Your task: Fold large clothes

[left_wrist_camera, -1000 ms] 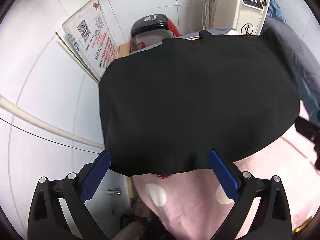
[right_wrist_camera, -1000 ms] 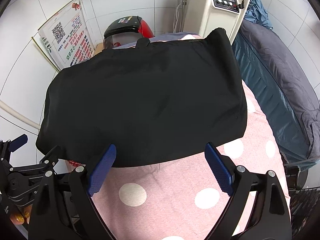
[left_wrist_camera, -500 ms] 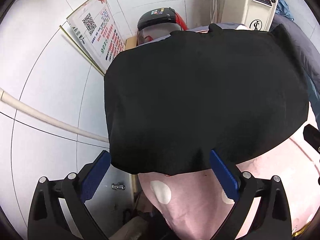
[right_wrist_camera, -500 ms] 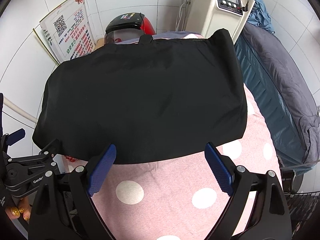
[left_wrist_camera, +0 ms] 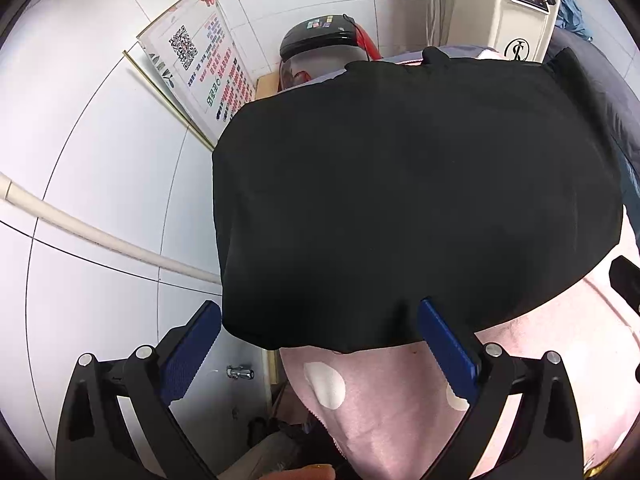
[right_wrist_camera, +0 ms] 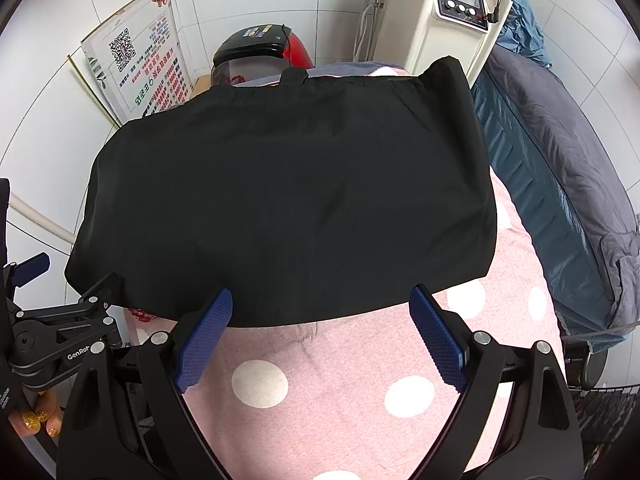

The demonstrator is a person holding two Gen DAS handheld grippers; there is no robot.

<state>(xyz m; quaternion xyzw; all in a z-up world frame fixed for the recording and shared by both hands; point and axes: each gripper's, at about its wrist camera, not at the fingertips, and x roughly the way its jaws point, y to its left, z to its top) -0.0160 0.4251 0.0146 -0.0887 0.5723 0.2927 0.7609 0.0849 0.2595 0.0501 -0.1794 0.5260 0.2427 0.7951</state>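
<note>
A large black garment [left_wrist_camera: 412,200] lies folded flat on a pink bed cover with white dots [left_wrist_camera: 400,412]. It also shows in the right wrist view [right_wrist_camera: 288,208], a wide rectangle across the bed [right_wrist_camera: 340,392]. My left gripper [left_wrist_camera: 320,348] is open and empty, above the garment's near left edge. My right gripper [right_wrist_camera: 320,336] is open and empty, above the garment's near edge. The left gripper also shows at the left of the right wrist view [right_wrist_camera: 52,332].
A white tiled wall with a poster [right_wrist_camera: 136,68] stands at the left. A black and red device [right_wrist_camera: 256,48] and a white machine [right_wrist_camera: 444,20] stand behind the bed. A grey and blue quilt [right_wrist_camera: 560,184] lies on the right. A white pipe [left_wrist_camera: 100,236] runs along the wall.
Both grippers have pulled back and up from the garment, so more wall and bed show. The garment has stayed flat. Both grippers remain open.
</note>
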